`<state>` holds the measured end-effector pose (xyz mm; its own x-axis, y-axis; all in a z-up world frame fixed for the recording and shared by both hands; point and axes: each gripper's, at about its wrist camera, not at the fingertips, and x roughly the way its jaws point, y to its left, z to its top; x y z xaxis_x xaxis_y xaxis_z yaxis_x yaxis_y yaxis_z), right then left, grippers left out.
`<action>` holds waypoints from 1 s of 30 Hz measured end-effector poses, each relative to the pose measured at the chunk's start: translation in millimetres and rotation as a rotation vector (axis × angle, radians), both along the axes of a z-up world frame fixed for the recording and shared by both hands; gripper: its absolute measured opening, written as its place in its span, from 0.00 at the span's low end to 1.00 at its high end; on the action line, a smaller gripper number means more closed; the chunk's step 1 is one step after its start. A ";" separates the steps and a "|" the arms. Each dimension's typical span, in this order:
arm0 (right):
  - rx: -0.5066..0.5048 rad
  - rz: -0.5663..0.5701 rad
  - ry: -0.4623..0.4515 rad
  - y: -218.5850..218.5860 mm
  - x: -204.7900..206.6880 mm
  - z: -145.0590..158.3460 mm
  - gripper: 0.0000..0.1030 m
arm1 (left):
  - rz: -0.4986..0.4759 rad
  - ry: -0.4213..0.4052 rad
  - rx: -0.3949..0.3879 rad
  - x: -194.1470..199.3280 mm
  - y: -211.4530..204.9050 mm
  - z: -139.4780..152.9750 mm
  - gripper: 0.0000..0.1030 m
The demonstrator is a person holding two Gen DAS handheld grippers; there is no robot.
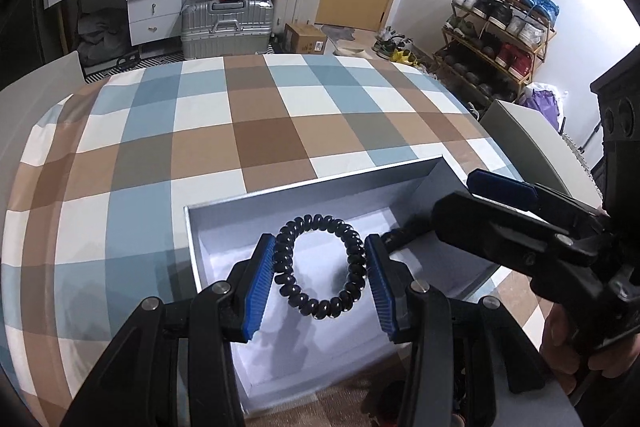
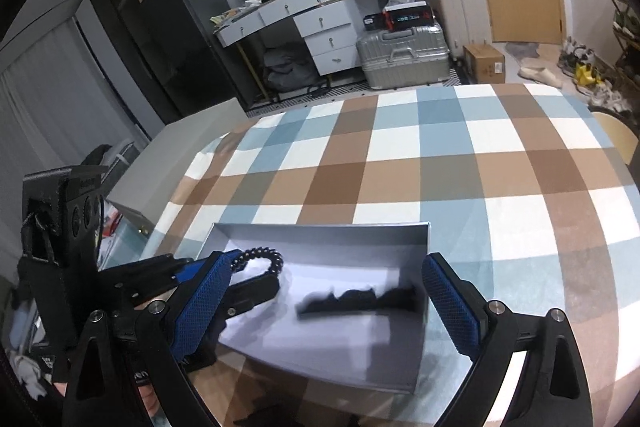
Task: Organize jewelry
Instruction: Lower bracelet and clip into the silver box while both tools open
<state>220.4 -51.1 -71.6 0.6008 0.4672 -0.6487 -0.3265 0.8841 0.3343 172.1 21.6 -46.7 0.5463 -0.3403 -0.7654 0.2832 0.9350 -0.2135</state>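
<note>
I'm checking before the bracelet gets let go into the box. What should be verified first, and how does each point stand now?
1. Black bead bracelet held between the left gripper pads: ok, both pads touch its sides.
2. Bracelet over the open white box, inside its walls: ok.
3. Right gripper open and holding nothing: ok.
4. Right gripper away from the drop spot: not ok; it reaches over the box beside the bracelet.
5. Box floor free beneath: cannot tell; a blurred dark shape shows there.
6. Box flat on the checked cloth: ok.
</note>
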 end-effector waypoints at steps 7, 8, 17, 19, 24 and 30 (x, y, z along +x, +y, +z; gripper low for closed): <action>-0.023 0.002 -0.037 5.6 2.1 3.9 0.94 | -0.022 -0.007 -0.026 5.4 0.8 0.7 0.49; -0.020 0.002 -0.042 5.2 1.3 5.1 0.94 | -0.022 -0.012 -0.024 5.0 0.4 1.8 0.58; 0.010 -0.035 -0.110 -17.0 -23.5 24.2 0.95 | -0.001 -0.063 -0.015 -6.9 2.8 14.8 0.65; 0.007 -0.044 -0.129 -21.3 -30.4 28.6 0.95 | 0.005 -0.071 -0.010 -10.6 3.4 16.9 0.65; 0.014 -0.062 -0.152 -32.0 -51.0 35.4 0.96 | 0.021 -0.098 0.005 -23.7 4.2 23.7 0.65; -0.006 -0.063 -0.192 -39.0 -78.8 41.5 0.99 | 0.038 -0.140 0.017 -43.4 3.5 33.2 0.66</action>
